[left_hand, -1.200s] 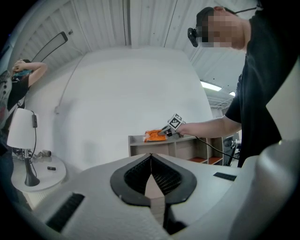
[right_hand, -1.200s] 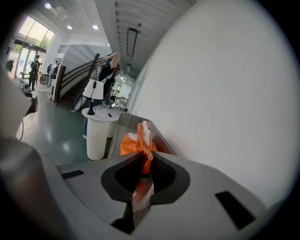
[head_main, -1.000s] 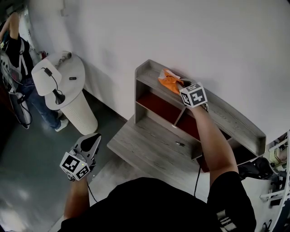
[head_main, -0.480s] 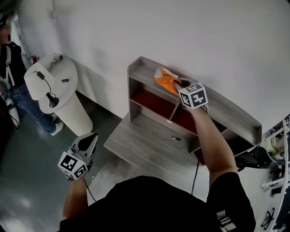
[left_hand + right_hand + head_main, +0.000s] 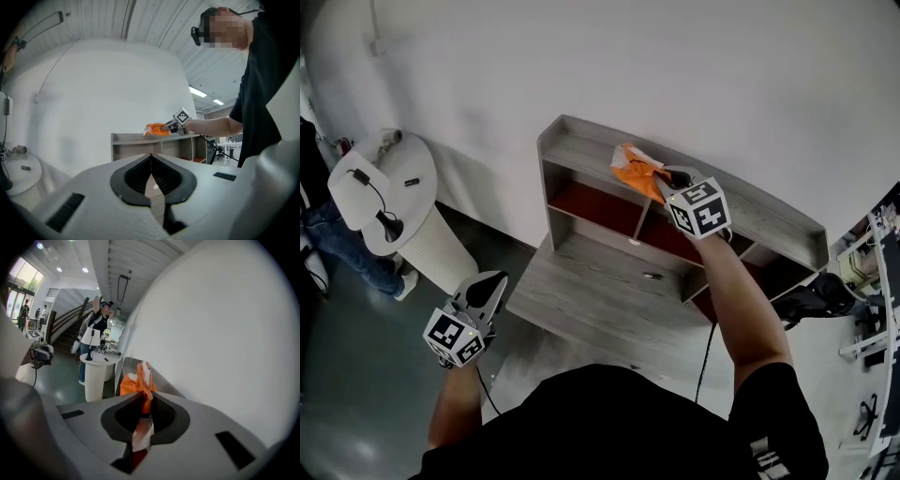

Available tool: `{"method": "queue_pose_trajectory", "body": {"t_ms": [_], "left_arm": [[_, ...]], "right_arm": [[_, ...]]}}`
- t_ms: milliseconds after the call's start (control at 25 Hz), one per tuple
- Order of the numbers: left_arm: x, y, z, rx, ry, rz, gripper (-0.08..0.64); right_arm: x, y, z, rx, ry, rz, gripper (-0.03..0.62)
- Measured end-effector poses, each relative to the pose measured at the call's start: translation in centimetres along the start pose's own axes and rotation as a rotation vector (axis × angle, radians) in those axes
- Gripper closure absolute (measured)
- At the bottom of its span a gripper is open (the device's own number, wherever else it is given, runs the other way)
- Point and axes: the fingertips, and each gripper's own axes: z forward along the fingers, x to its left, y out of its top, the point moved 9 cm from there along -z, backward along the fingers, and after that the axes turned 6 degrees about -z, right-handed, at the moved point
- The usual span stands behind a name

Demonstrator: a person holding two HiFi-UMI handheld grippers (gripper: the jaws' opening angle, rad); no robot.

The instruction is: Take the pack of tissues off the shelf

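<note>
The orange-and-white pack of tissues [image 5: 631,172] is over the top board of the grey shelf [image 5: 577,148], near its left half. I cannot tell whether it still touches the board. My right gripper [image 5: 660,175] is shut on the pack's near end. In the right gripper view the crumpled wrapper [image 5: 136,380] is pinched between the dark pads [image 5: 159,411]. The left gripper view shows the pack [image 5: 157,129] and my right gripper [image 5: 174,126] from the side at the height of the shelf top [image 5: 126,137]. My left gripper [image 5: 491,284] is low at the left, shut and holding nothing.
The shelf has red-lined compartments [image 5: 591,203] and a lower grey ledge [image 5: 581,305] in front. A white round pedestal table [image 5: 366,178] with a small lamp stands at the left, with a person [image 5: 96,329] beside it. A white wall runs behind the shelf.
My right gripper has carried the pack of tissues a little along the top board, away from the shelf's left end. My left gripper has shifted slightly. The head view has swung sideways.
</note>
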Motion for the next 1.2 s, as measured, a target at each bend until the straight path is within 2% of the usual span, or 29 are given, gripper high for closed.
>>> {"method": "queue_pose_trajectory", "body": {"t_ms": [560,840,1040,1200], "left_arm": [[-1.0,0.5,5.0,0.002,-0.199,0.035,0.54],[-2.0,0.5,6.9,0.018,-0.298,0.05,0.54],[-2.8,0.2,8.1,0.03,-0.35,0.051,0.54],[-3.3,-0.4,9.2,0.04,-0.393,0.052,0.54]], "right_arm": [[1.8,-2.3,-9.0,0.021,-0.085,0.065,0.568],[2.9,-4.5,-13.9,0.038,-0.145,0.127,0.568],[3.5,-6.3,-17.4,0.023,-0.169,0.231,0.568],[4.1,-7.5,-20.3,0.027,-0.218,0.26,0.568]]}}
